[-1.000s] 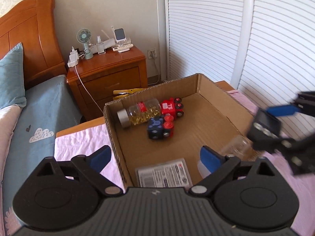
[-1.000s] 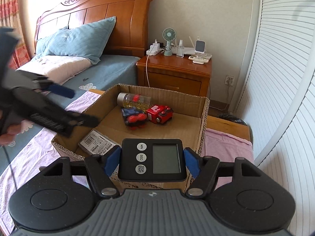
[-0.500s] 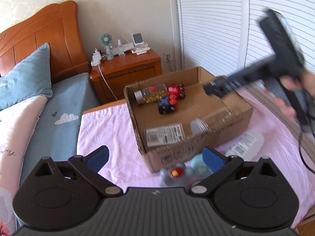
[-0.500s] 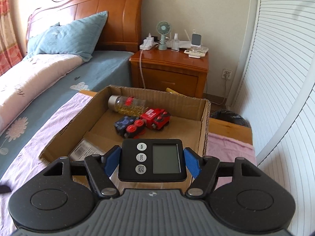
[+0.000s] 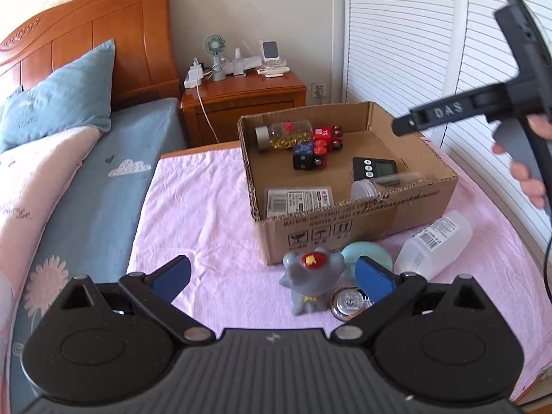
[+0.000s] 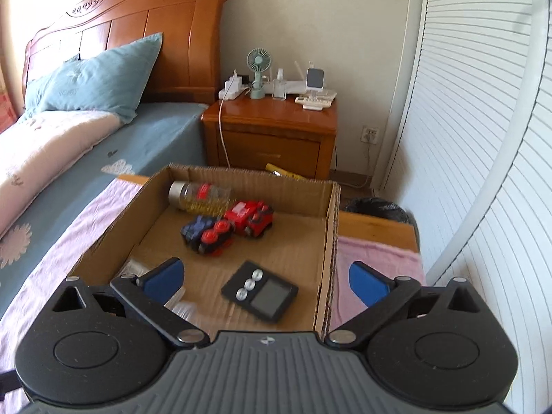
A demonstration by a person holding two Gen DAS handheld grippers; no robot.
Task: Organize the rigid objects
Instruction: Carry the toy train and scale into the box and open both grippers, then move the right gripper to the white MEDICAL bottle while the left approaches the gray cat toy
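Observation:
A cardboard box [image 5: 365,215] stands on the pink cloth. Inside lie a black digital timer [image 6: 259,290], a red toy train [image 6: 250,218], a blue toy block [image 6: 207,234], a bottle of yellow capsules [image 6: 198,196], a clear jar [image 5: 383,184] and a labelled packet [image 5: 298,200]. My right gripper [image 6: 264,277] is open and empty above the box; the timer lies on the box floor below it. My left gripper [image 5: 272,276] is open, low over the cloth in front of the box, near a grey cat figurine [image 5: 310,276], a teal round object [image 5: 367,253], a metal cap [image 5: 348,302] and a white bottle [image 5: 433,243].
A bed with a blue pillow [image 5: 58,100] lies on the left. A wooden nightstand [image 6: 269,138] with a small fan and chargers stands behind the box. White louvred doors [image 6: 483,138] run along the right. A dark bin [image 6: 376,207] sits beyond the box.
My right gripper has opened and the timer has dropped out of it onto the box floor. My left gripper has pulled back out of the box to the cloth in front of it.

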